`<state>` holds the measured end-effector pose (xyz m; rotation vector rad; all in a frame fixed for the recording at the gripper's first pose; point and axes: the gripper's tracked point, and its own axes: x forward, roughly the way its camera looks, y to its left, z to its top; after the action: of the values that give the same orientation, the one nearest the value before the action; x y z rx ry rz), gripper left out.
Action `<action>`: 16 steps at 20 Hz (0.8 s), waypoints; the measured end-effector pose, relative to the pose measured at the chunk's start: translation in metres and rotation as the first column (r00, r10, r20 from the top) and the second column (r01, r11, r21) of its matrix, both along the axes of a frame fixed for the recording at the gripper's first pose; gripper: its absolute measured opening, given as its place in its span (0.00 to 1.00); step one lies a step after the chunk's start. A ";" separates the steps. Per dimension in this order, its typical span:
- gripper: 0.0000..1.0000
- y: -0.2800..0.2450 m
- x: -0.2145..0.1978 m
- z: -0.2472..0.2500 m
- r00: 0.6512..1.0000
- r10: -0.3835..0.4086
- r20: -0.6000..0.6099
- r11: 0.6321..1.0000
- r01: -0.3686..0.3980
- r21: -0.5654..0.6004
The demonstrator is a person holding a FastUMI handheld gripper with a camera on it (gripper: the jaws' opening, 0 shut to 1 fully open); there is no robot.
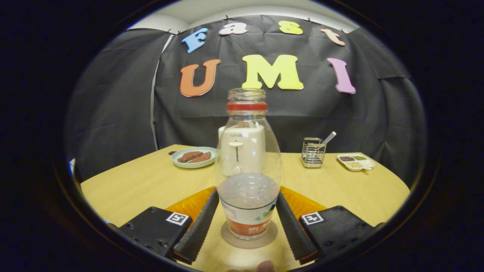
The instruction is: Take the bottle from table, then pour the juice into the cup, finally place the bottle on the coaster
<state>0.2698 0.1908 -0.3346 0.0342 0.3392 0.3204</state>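
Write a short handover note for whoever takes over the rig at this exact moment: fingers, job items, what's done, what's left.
Gripper: fingers flank the lower body of the bottle, against its sides or nearly so; whether they press is unclear.
Bottle: upright, uncapped, standing on the round coaster between the fingers.
Cup: white, directly beyond the bottle, seen through it.
Done: bottle appears to be on the coaster. Whether the pour happened cannot be told; the cup's contents are hidden.
Left: if the pour is done, open the fingers and back away without tipping the bottle.

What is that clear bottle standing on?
The bottle stands upright on a round grey coaster on the wooden table, between the gripper fingers, which flank it. The coaster's middle is covered by the bottle's base.
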 end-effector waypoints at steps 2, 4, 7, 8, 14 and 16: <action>0.99 -0.003 -0.001 0.009 1.000 -0.014 0.021 1.000 0.014 -0.003; 0.99 -0.004 -0.004 0.022 0.999 -0.027 0.047 1.000 0.026 0.014; 0.99 -0.010 -0.008 0.048 0.996 -0.054 0.076 0.998 0.051 0.034; 0.99 -0.013 -0.010 0.058 0.994 -0.067 0.085 0.997 0.063 0.044; 1.00 -0.034 -0.038 0.150 0.977 -0.097 0.188 0.995 0.094 0.022; 1.00 -0.047 -0.057 0.195 0.963 -0.131 0.234 0.991 0.128 0.025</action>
<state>0.2126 0.1440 -0.1396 0.0272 0.0988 0.1935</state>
